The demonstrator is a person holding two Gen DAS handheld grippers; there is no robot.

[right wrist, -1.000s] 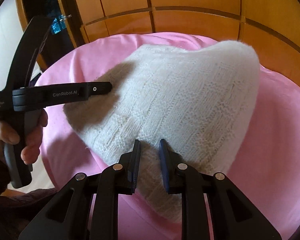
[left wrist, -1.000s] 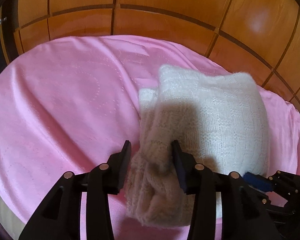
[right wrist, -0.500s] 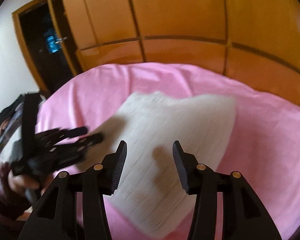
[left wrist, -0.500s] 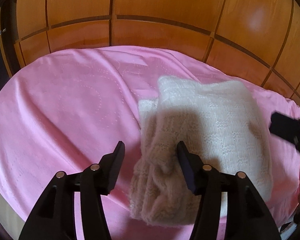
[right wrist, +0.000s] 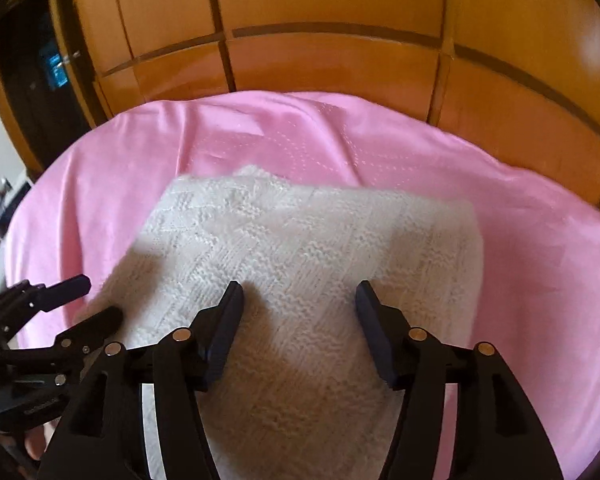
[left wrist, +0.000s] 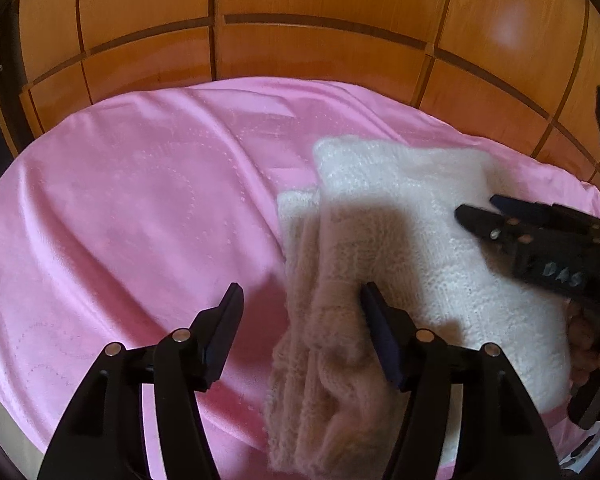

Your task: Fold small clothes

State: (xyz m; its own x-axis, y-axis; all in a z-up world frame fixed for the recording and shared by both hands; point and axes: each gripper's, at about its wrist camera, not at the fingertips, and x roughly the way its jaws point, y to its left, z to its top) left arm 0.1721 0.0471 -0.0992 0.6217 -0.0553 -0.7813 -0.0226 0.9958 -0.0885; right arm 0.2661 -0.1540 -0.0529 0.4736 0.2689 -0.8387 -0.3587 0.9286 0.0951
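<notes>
A folded white knitted garment (left wrist: 412,240) lies on the pink bedspread (left wrist: 140,220). Its bunched, folded edge hangs toward me at the front. My left gripper (left wrist: 300,312) is open, its jaws wide apart over that folded edge, holding nothing. In the right wrist view the garment (right wrist: 308,240) lies flat as a rough rectangle. My right gripper (right wrist: 298,304) is open above its near part and empty. The right gripper also shows at the right of the left wrist view (left wrist: 500,210), and the left gripper at the lower left of the right wrist view (right wrist: 84,300).
Orange wooden wardrobe panels (left wrist: 300,48) stand close behind the bed. A dark doorway (right wrist: 40,80) is at the far left. The bedspread (right wrist: 340,140) is wrinkled beyond the garment. The bed's near edge drops off at the lower left (left wrist: 4,432).
Both grippers have opened and let go of the garment, which now lies on the bed. The right gripper has swung round to face it squarely; the left has drawn back slightly.
</notes>
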